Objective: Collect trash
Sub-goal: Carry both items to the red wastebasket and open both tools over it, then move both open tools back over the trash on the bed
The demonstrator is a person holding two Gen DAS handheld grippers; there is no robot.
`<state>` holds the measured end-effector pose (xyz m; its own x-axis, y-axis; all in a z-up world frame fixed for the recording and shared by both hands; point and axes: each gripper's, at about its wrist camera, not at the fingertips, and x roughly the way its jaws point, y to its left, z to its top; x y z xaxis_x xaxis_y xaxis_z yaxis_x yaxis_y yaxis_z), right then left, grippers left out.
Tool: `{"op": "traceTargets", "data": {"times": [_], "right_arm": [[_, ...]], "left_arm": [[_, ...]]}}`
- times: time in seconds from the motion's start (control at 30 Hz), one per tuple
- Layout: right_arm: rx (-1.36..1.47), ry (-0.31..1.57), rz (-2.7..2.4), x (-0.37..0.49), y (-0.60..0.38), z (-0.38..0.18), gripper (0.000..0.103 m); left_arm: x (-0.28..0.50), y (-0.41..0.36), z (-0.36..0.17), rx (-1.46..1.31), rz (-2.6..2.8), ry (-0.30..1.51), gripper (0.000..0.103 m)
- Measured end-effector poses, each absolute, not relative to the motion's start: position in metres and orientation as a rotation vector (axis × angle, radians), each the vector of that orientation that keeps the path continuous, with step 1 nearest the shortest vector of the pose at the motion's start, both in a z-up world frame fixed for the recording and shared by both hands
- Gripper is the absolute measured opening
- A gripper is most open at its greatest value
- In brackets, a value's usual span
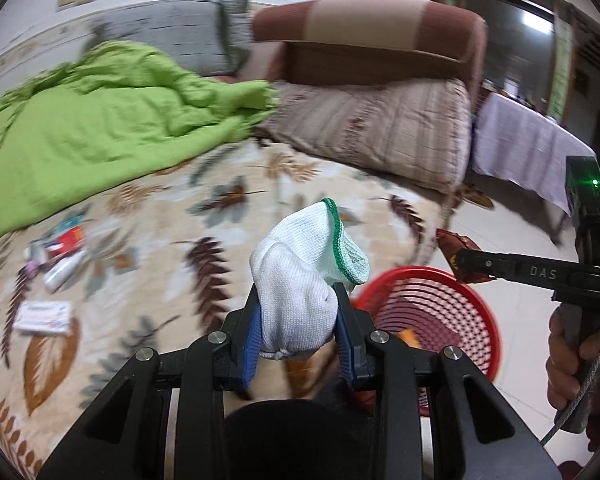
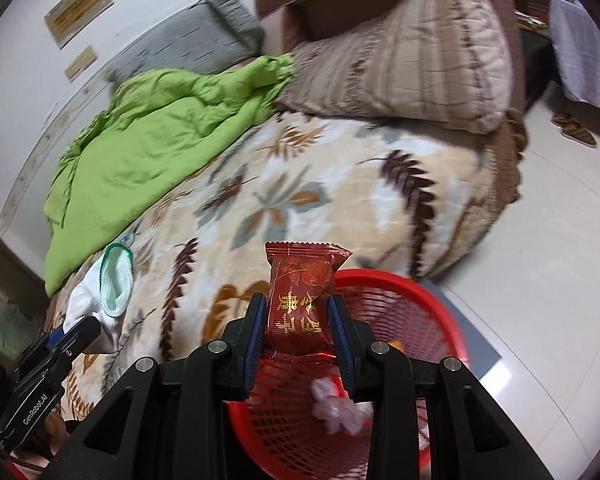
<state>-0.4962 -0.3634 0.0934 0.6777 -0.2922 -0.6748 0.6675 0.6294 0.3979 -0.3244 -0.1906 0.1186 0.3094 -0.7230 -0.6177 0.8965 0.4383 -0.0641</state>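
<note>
My left gripper [image 1: 298,316] is shut on a white knit glove with a green cuff [image 1: 304,276], held above the leaf-patterned bedspread [image 1: 160,216] beside the red mesh basket [image 1: 440,308]. My right gripper [image 2: 298,318] is shut on a dark red snack packet with gold print [image 2: 300,300], held over the red basket [image 2: 400,320]. The packet also shows in the left wrist view [image 1: 460,256]. The glove also shows in the right wrist view [image 2: 104,288]. Crumpled clear wrap [image 2: 340,404] lies in the basket.
Several small wrappers and a tube [image 1: 60,252] and a white packet [image 1: 44,316] lie on the bedspread at left. A green quilt [image 1: 100,120], pillows [image 1: 380,128] and a brown headboard [image 1: 372,36] are behind. The basket stands on pale floor tiles [image 2: 560,240].
</note>
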Motion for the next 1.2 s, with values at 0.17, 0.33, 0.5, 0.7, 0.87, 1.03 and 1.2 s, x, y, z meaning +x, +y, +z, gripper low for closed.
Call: {"op": "traceTargets", "data": {"times": [0.17, 0.33, 0.5, 0.7, 0.87, 1.03, 1.2], "right_arm": [[0.711, 0.613, -0.615, -0.514, -0.368, 0.086, 0.035], [0.762, 0.637, -0.632, -0.522, -0.375, 0.068, 0.040], [0.754, 0.619, -0.660, -0.530, -0.379, 0.070, 0.052], [0.734, 0.617, -0.585, -0.506, -0.371, 0.078, 0.053], [0.671, 0.652, -0.471, -0.462, -0.345, 0.081, 0.053], [0.609, 0.684, -0.350, -0.408, -0.317, 0.086, 0.053], [0.555, 0.709, -0.249, -0.354, -0.290, 0.091, 0.056]], "left_arm": [[-0.347, -0.221, 0.115, 0.343, -1.188, 0.688, 0.031], [-0.369, -0.246, 0.103, 0.392, -1.263, 0.755, 0.043], [-0.371, -0.245, 0.103, 0.387, -1.279, 0.767, 0.051], [-0.345, -0.225, 0.109, 0.340, -1.211, 0.768, 0.053], [-0.310, -0.196, 0.115, 0.303, -1.106, 0.753, 0.058], [-0.261, -0.158, 0.113, 0.227, -0.982, 0.785, 0.060], [-0.208, -0.111, 0.107, 0.136, -0.838, 0.821, 0.061]]}}
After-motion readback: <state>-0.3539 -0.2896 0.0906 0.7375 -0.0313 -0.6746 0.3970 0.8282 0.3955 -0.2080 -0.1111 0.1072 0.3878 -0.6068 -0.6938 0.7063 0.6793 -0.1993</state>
